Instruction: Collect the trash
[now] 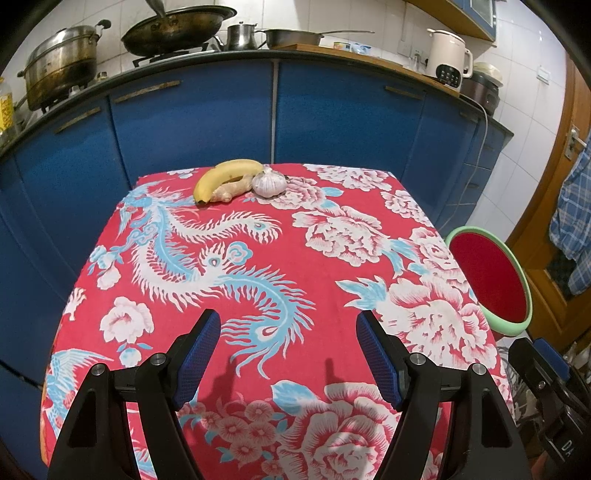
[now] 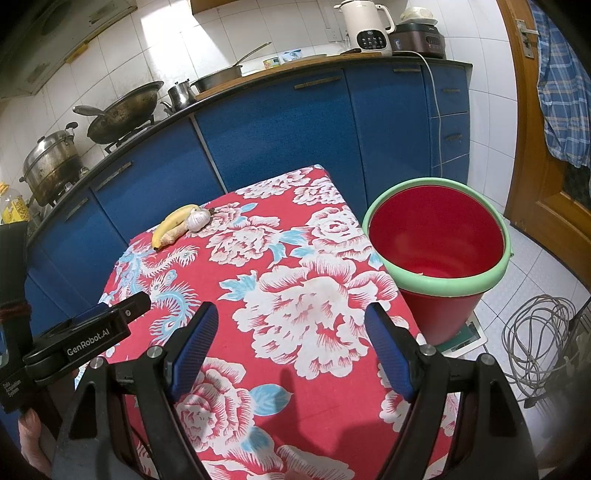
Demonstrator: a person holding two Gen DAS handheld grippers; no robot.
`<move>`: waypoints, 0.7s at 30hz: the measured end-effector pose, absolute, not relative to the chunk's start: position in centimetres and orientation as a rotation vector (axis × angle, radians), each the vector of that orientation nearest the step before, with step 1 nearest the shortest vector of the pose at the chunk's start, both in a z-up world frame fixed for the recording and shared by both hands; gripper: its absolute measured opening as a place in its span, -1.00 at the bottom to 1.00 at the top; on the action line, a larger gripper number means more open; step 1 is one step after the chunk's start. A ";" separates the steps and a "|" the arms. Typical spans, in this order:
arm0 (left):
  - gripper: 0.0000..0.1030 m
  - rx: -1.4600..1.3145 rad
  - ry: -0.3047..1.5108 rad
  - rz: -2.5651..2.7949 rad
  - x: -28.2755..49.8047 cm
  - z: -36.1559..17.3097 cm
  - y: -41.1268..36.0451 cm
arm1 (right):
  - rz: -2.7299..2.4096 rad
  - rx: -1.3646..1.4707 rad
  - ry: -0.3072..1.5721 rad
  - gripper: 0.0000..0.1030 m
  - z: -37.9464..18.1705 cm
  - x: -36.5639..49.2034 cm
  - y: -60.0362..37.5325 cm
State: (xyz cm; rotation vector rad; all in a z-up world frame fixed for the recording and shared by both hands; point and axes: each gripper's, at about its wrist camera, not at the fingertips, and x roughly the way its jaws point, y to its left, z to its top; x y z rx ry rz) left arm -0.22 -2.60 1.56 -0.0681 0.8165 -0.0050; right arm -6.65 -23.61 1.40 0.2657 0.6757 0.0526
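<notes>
A yellow banana [image 1: 225, 176], a piece of ginger [image 1: 229, 190] and a garlic bulb [image 1: 269, 182] lie together at the far edge of the table with the red floral cloth [image 1: 258, 266]. They also show in the right wrist view: the banana [image 2: 173, 221], the ginger [image 2: 177, 232] and the garlic [image 2: 197, 220]. A red bucket with a green rim [image 2: 439, 254] stands on the floor right of the table; it also shows in the left wrist view [image 1: 491, 277]. My left gripper [image 1: 288, 325] is open and empty over the near part of the table. My right gripper [image 2: 291, 317] is open and empty over the table's right side.
Blue kitchen cabinets [image 1: 332, 118] stand behind the table, with pots [image 1: 59, 70], a wok [image 1: 177, 26] and a kettle [image 1: 448, 59] on the counter. A coil of grey cable [image 2: 539, 332] lies on the floor at the right. A wooden door [image 2: 535, 122] is at the far right.
</notes>
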 end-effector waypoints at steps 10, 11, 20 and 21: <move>0.49 -0.068 0.817 -0.006 -0.2 1.5 -2.6 | 0.052 0.267 0.676 0.58 1.4 -6.7 -23.6; 0.49 -0.068 0.817 -0.006 -0.2 1.5 -2.6 | 0.053 0.267 0.676 0.58 1.4 -6.7 -23.6; 0.49 -0.068 0.816 -0.006 -0.2 1.6 -2.6 | 0.052 0.267 0.675 0.58 1.4 -6.7 -23.6; 0.49 -0.067 0.816 -0.005 -0.2 1.5 -2.6 | 0.052 0.266 0.675 0.58 1.4 -6.7 -23.5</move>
